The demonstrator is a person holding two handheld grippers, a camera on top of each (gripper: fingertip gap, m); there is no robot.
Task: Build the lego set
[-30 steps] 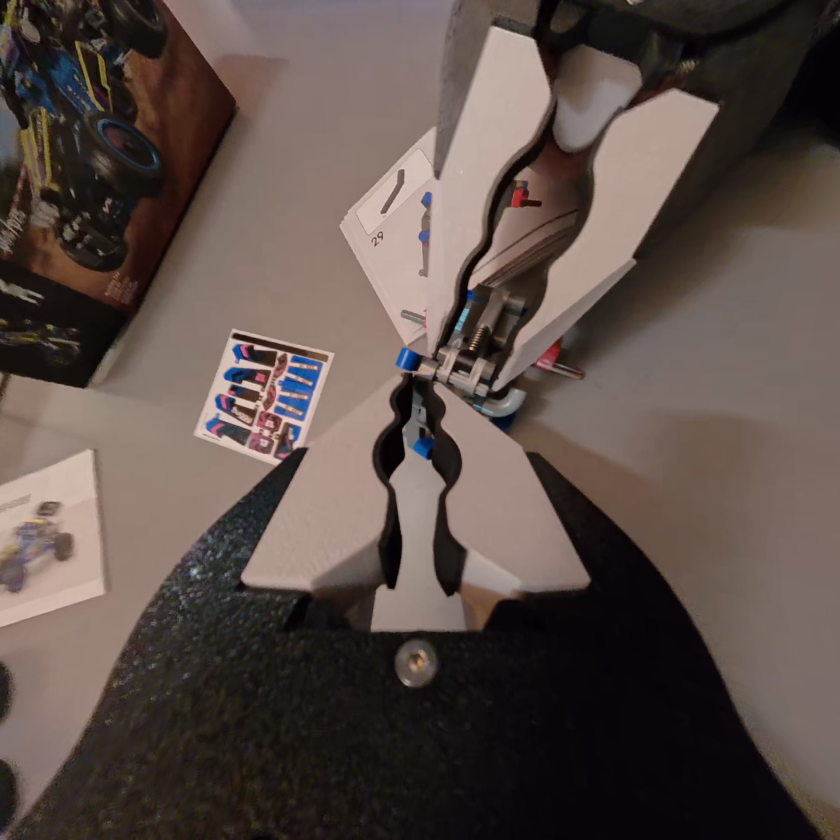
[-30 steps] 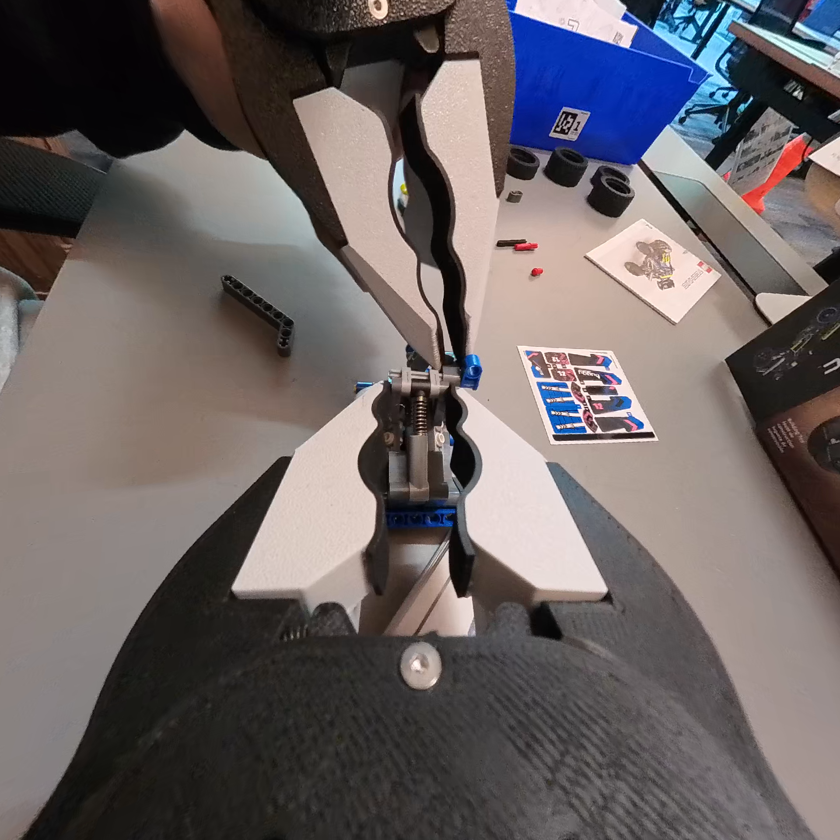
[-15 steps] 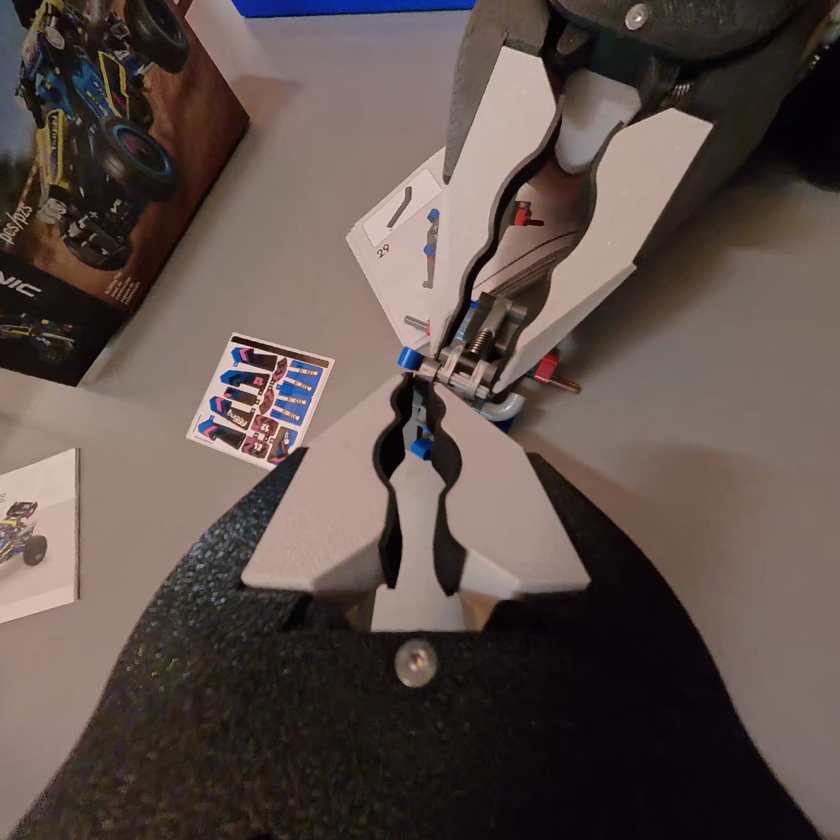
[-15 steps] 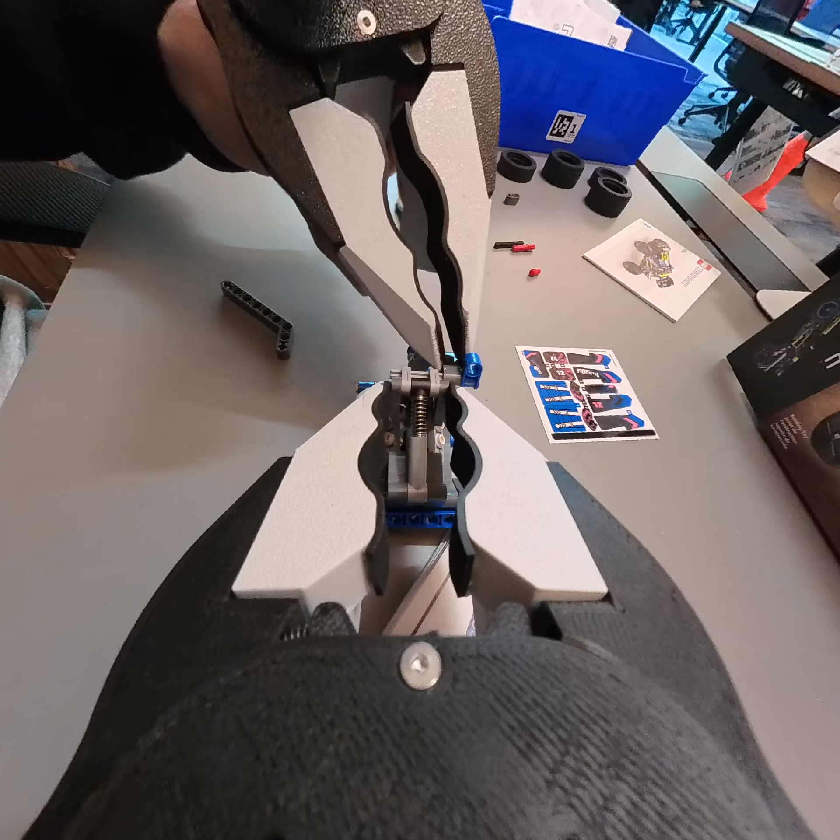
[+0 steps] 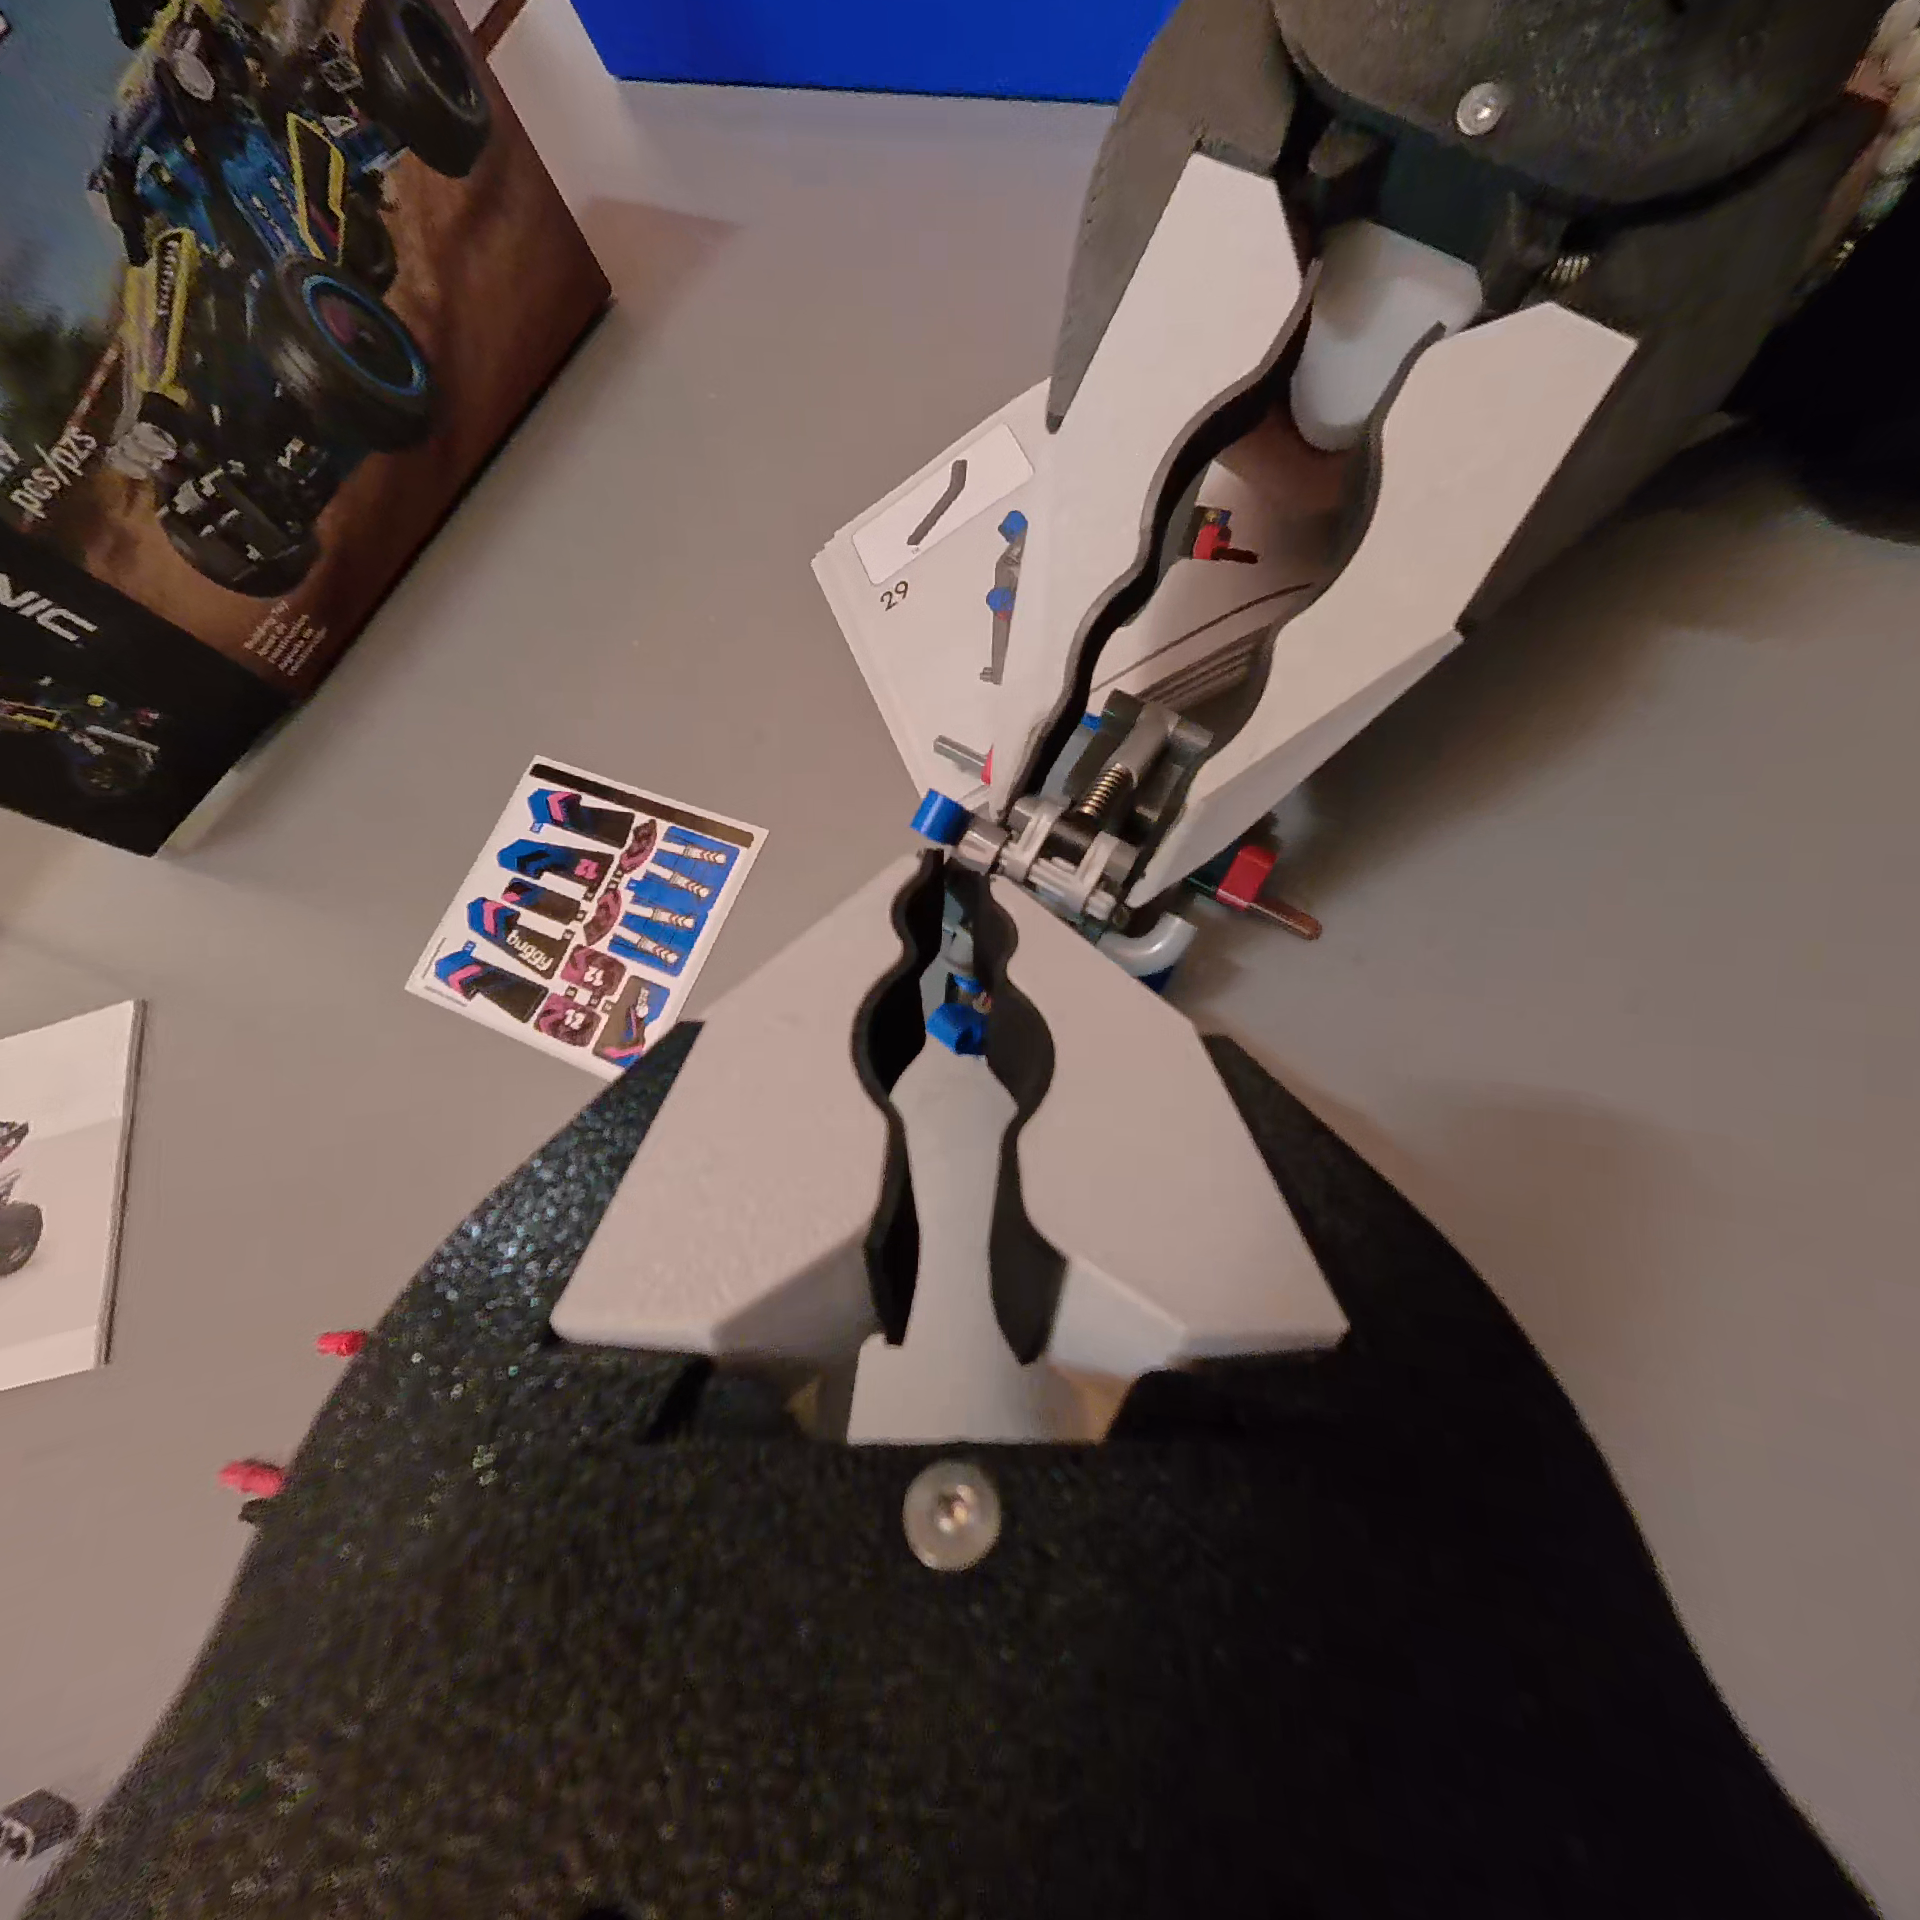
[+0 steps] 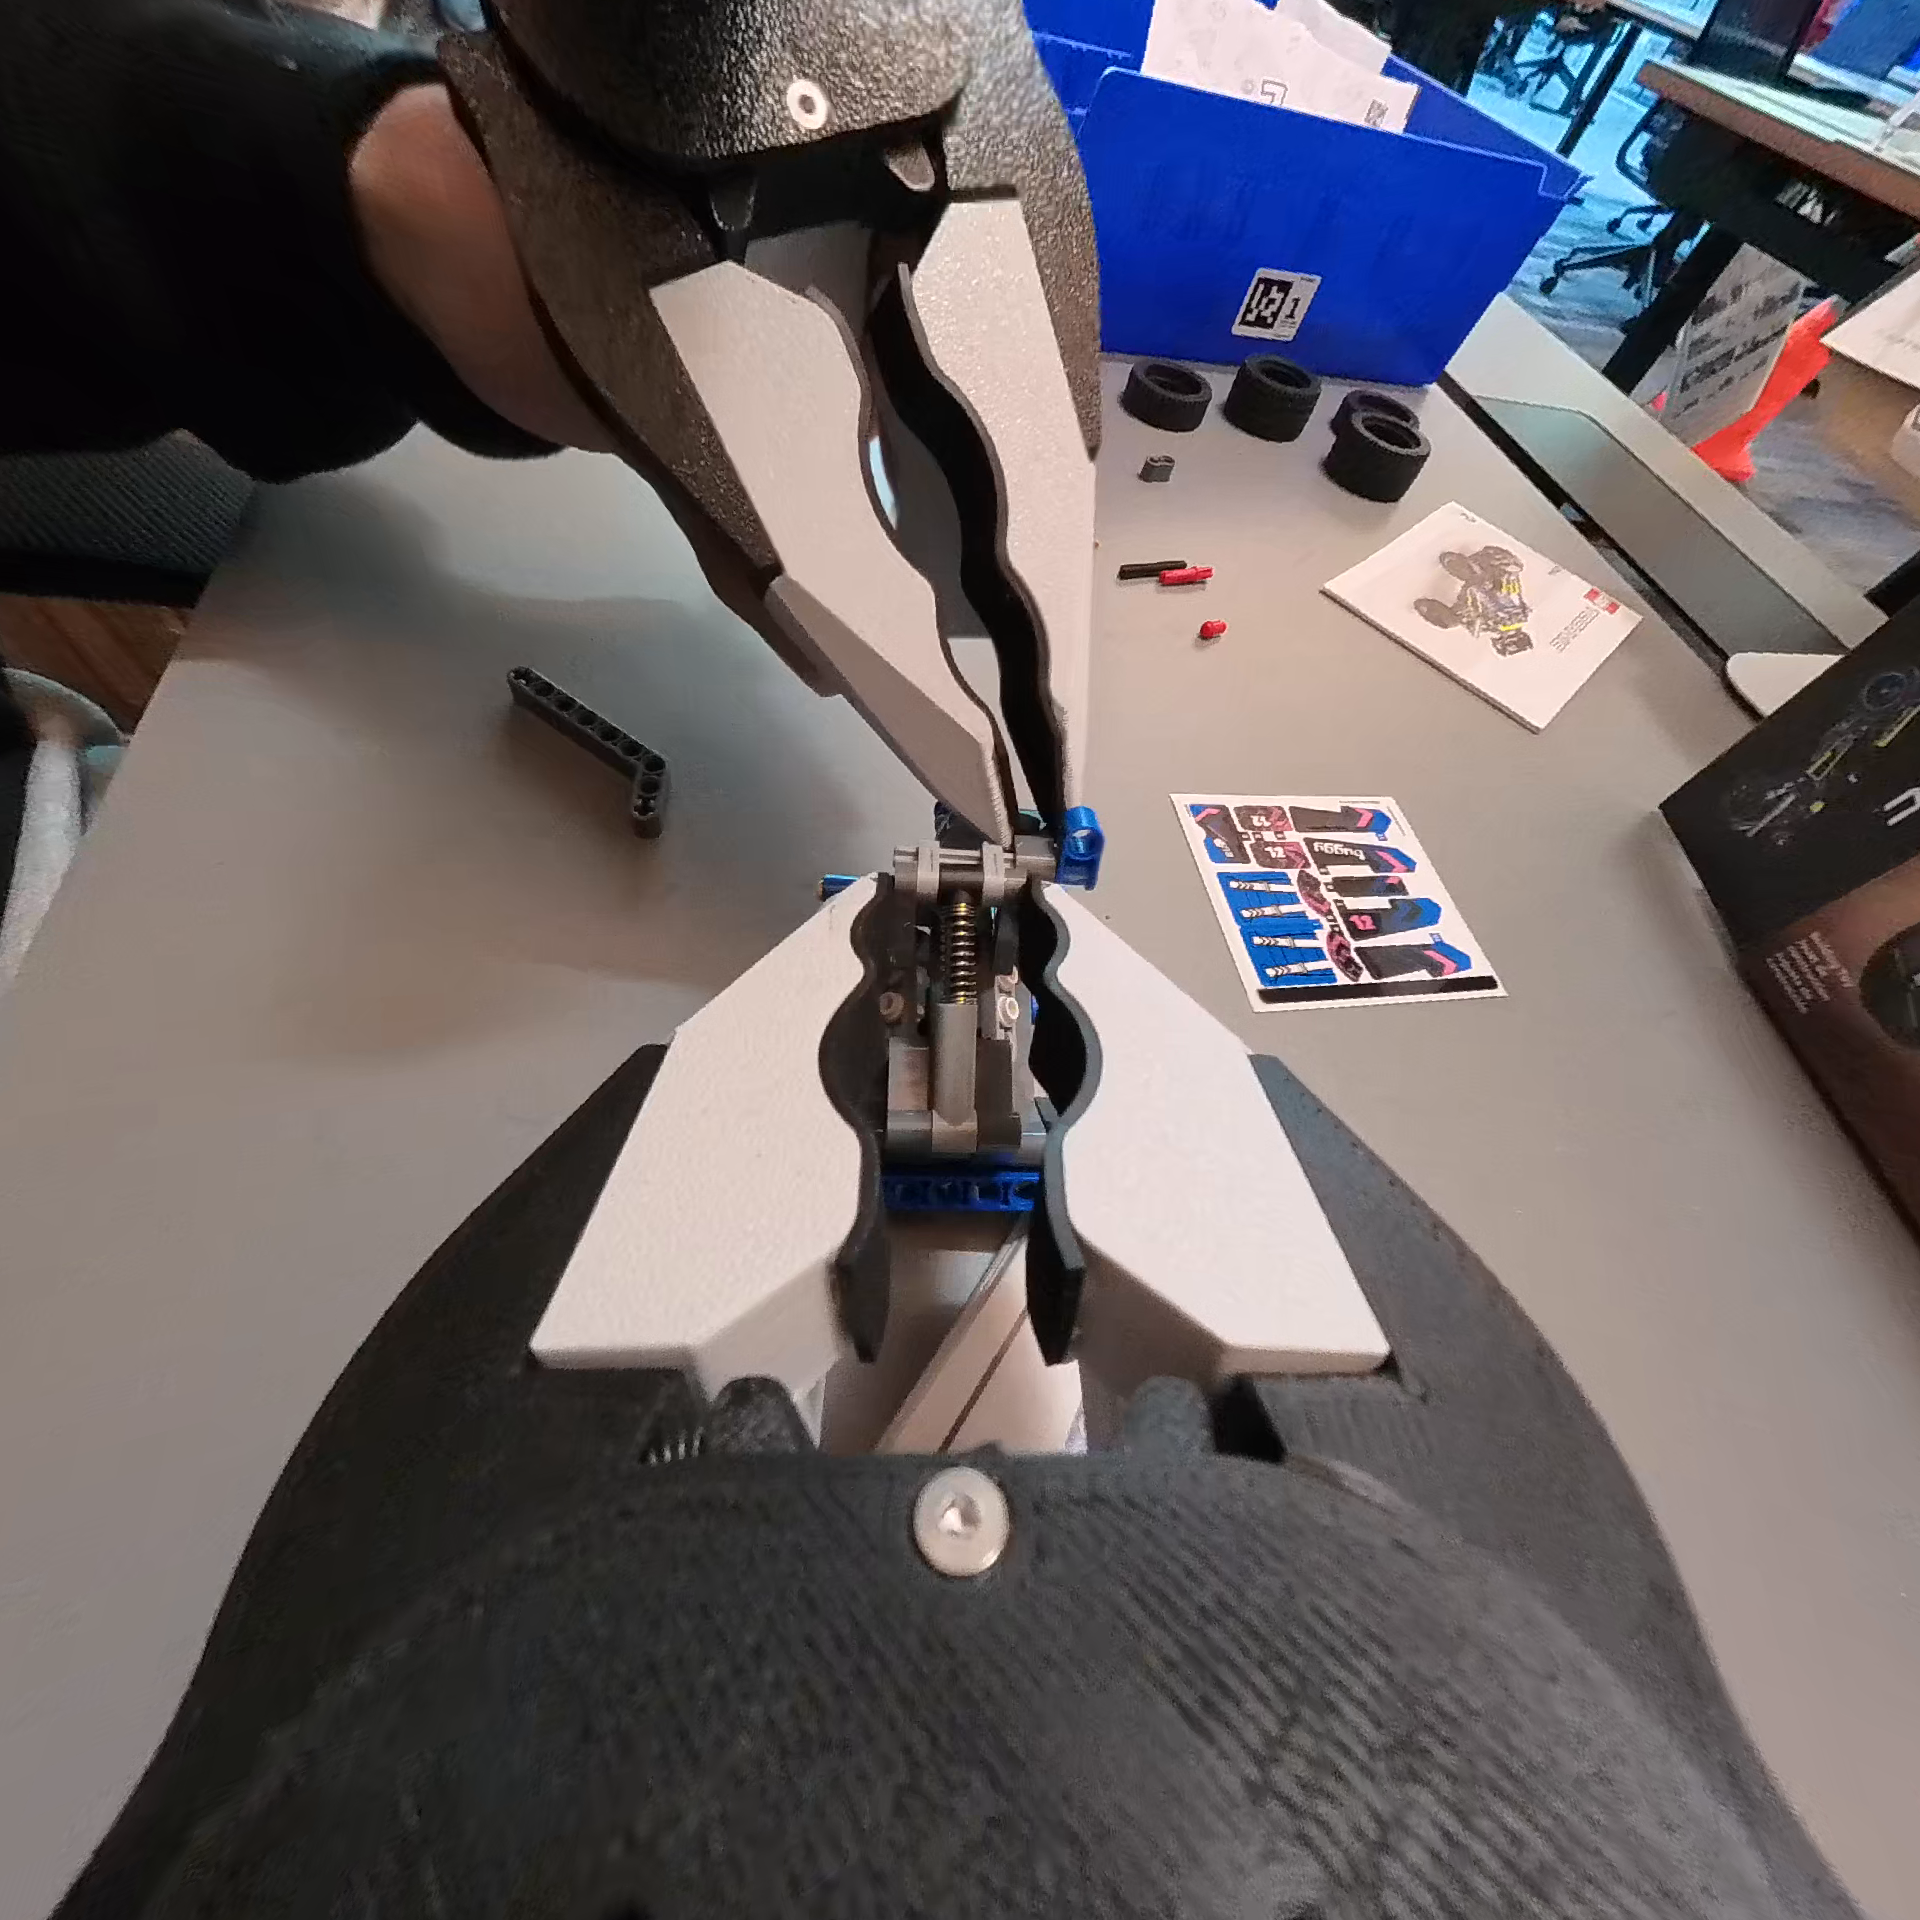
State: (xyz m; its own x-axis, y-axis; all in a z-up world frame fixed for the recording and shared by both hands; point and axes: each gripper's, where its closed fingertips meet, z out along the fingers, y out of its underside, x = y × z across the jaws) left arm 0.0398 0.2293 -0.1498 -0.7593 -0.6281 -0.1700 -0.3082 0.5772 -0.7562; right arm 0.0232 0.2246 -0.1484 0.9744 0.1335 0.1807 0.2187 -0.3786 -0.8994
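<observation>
Grey table (image 6: 312, 1039); sprung grey-blue assembly (image 6: 961, 997), apparently gripper-clamped (image 6: 951, 904).

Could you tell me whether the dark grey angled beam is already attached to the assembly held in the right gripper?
No, the dark grey angled beam lies alone on the table, apart from the assembly clamped in the right gripper.

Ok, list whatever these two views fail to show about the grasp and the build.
- Left wrist view: the piece pinched at the left gripper tips is mostly covered by its own fingers; its shape cannot be told.
- Right wrist view: the lower sides of the grey assembly sit behind the right gripper fingers.
- Left wrist view: the instruction booklet is largely covered by the right gripper.
- Both views: whether the two parts have joined is blocked by the fingertips.
</observation>
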